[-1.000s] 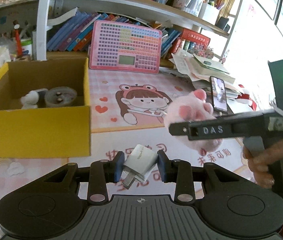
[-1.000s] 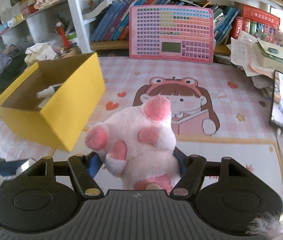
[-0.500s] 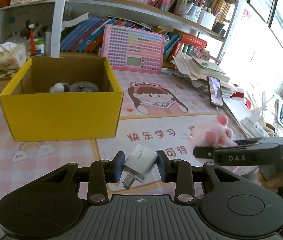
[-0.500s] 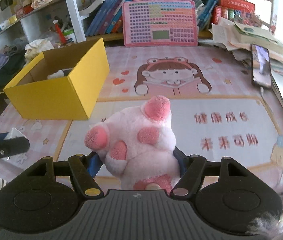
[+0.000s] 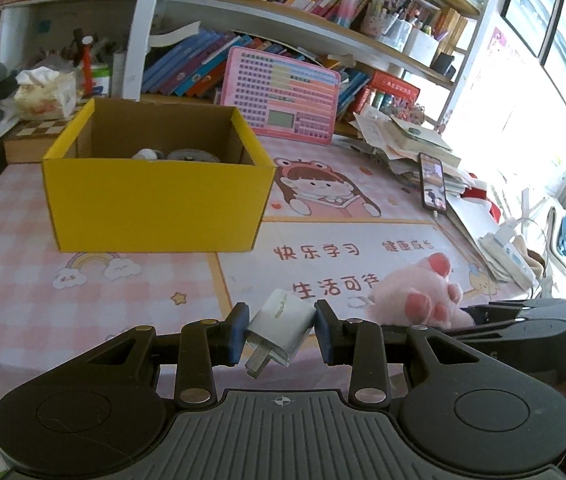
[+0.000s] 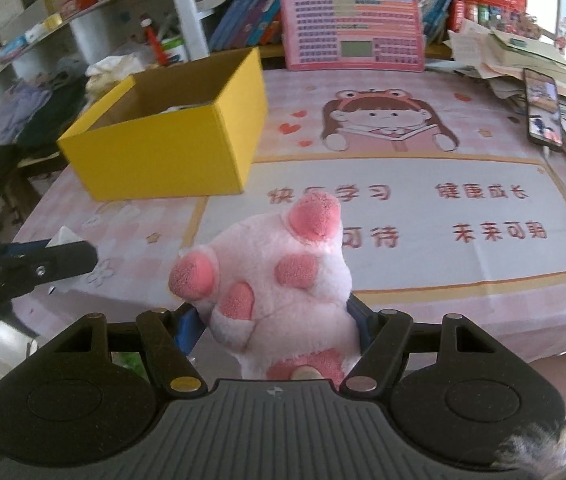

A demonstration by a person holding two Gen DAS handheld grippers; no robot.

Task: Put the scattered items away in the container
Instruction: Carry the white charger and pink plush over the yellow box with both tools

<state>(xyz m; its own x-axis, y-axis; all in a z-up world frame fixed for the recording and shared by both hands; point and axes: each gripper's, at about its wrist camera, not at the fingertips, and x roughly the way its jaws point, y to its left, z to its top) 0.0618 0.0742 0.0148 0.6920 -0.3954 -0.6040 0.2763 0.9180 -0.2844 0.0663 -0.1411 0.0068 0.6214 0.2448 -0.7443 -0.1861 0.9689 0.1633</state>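
Observation:
My left gripper (image 5: 281, 330) is shut on a white plug charger (image 5: 279, 328), held above the near edge of the pink mat. My right gripper (image 6: 275, 320) is shut on a pink plush paw (image 6: 279, 276); the paw also shows at the right of the left wrist view (image 5: 419, 300). The yellow cardboard box (image 5: 155, 204) stands open on the mat's left part, well ahead of both grippers, and shows in the right wrist view (image 6: 171, 152). Inside it lie a small white toy (image 5: 145, 155) and a grey round item (image 5: 195, 156).
A pink toy keyboard panel (image 5: 283, 98) leans against bookshelves at the back. A phone (image 5: 433, 186) lies on a pile of papers (image 5: 407, 140) at the right. A tissue box (image 5: 45, 94) stands behind the yellow box. The left gripper's finger (image 6: 35, 264) shows in the right wrist view.
Both grippers have pulled back toward the near table edge, away from the box, each still holding its item. The box looks smaller and farther off.

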